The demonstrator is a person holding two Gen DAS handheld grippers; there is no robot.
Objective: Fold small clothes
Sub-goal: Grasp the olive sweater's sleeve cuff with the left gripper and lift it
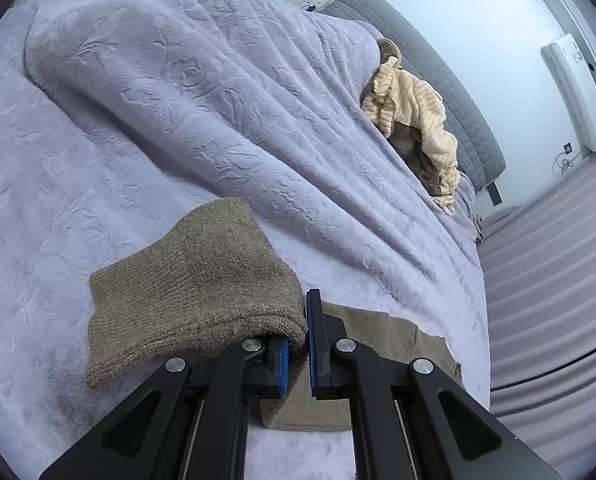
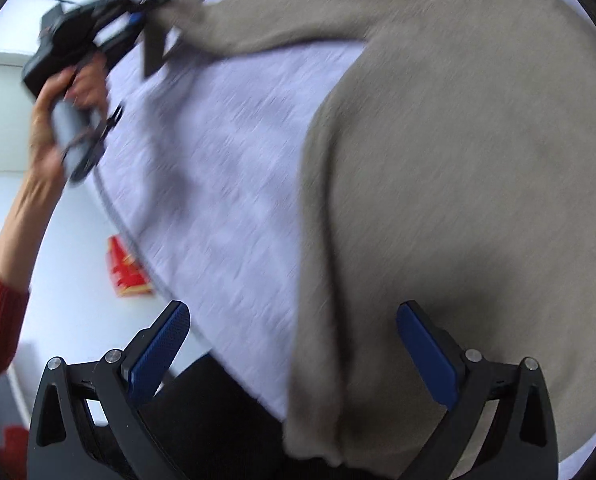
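Observation:
A taupe knit sweater lies on a lavender blanket. In the left wrist view my left gripper is shut on the sweater's ribbed sleeve cuff, which drapes over the left finger. In the blurred right wrist view the sweater's body fills the right side. My right gripper is open and empty, low over the sweater's edge. The left gripper shows at the upper left, pinching the sleeve.
A cream striped garment lies in a heap at the bed's far right, beside a grey quilted headboard. The bed edge drops to the floor on the right. A red box lies on the floor.

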